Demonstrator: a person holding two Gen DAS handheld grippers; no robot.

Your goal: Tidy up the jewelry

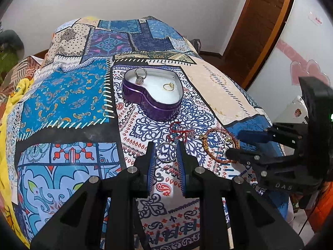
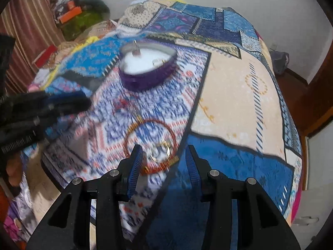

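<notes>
A purple heart-shaped box with a white lining sits on the bed and holds a silver ring and a gold ring. My left gripper is shut on a thin silver ring, pads against its sides, just in front of a red beaded bracelet. To the right lies a red-and-gold bangle with a small gold ring on it. My right gripper stands open over that gold ring and the bangle, its pads apart from both. The right wrist view is blurred; the box shows further back.
A patchwork bedspread covers the whole bed. Its edge drops off at the right, by a white cupboard with pink hearts and a wooden door. Cluttered things and a curtain stand beyond the far left side.
</notes>
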